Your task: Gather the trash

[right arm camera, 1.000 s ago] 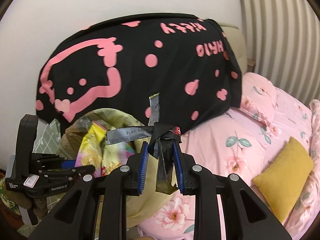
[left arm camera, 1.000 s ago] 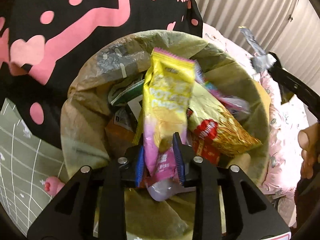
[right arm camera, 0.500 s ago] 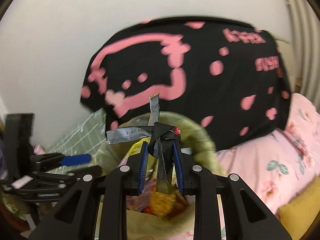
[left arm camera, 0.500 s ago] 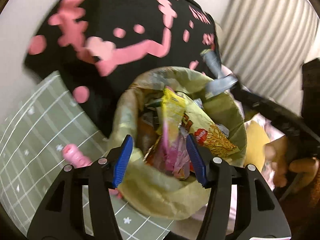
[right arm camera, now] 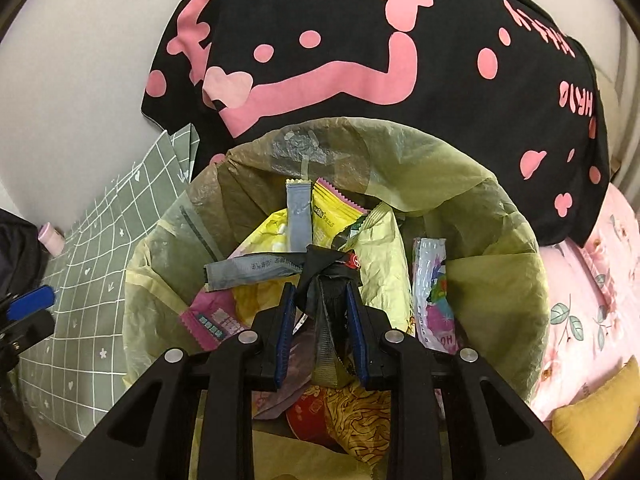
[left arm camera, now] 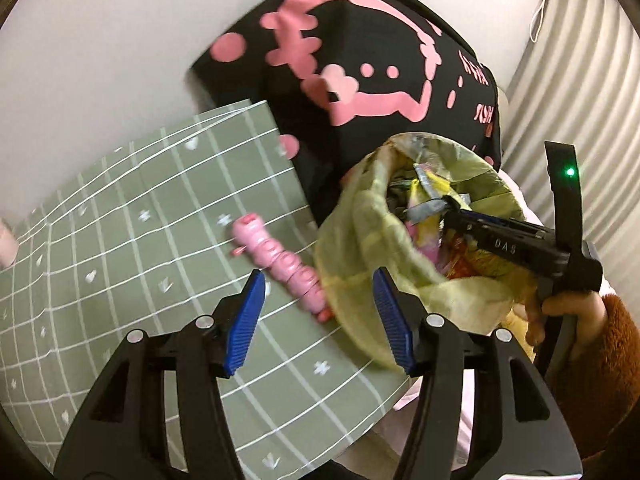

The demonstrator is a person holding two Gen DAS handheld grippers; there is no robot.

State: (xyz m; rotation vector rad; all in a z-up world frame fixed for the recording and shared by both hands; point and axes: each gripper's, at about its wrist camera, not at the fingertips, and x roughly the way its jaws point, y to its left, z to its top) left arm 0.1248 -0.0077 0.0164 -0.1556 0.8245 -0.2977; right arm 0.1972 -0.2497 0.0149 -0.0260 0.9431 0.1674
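A yellow-green trash bag [right arm camera: 492, 280] stands open, stuffed with several snack wrappers, among them a yellow and pink one [right arm camera: 334, 216]. My right gripper [right arm camera: 320, 300] hangs over the bag's mouth, pointing down into it, shut on a knotted bundle of black and grey wrappers [right arm camera: 256, 270]. The left wrist view shows the same bag [left arm camera: 360, 236] with the right gripper [left arm camera: 454, 210] above it. My left gripper [left arm camera: 318, 318] is open and holds nothing. It is left of the bag, over a green grid mat [left arm camera: 120, 240].
A pink toy [left arm camera: 280, 264] lies on the mat against the bag. A black blanket with pink print [right arm camera: 360, 40] hangs behind the bag. Pink floral bedding [right arm camera: 592, 300] and a yellow cushion [right arm camera: 600, 420] are on the right. A hand with a brown sleeve [left arm camera: 612, 340] holds the right gripper.
My left gripper opened, let the yellow and pink wrapper drop into the bag, and drew back left over the mat. My right gripper carried its bundle over the bag and lower.
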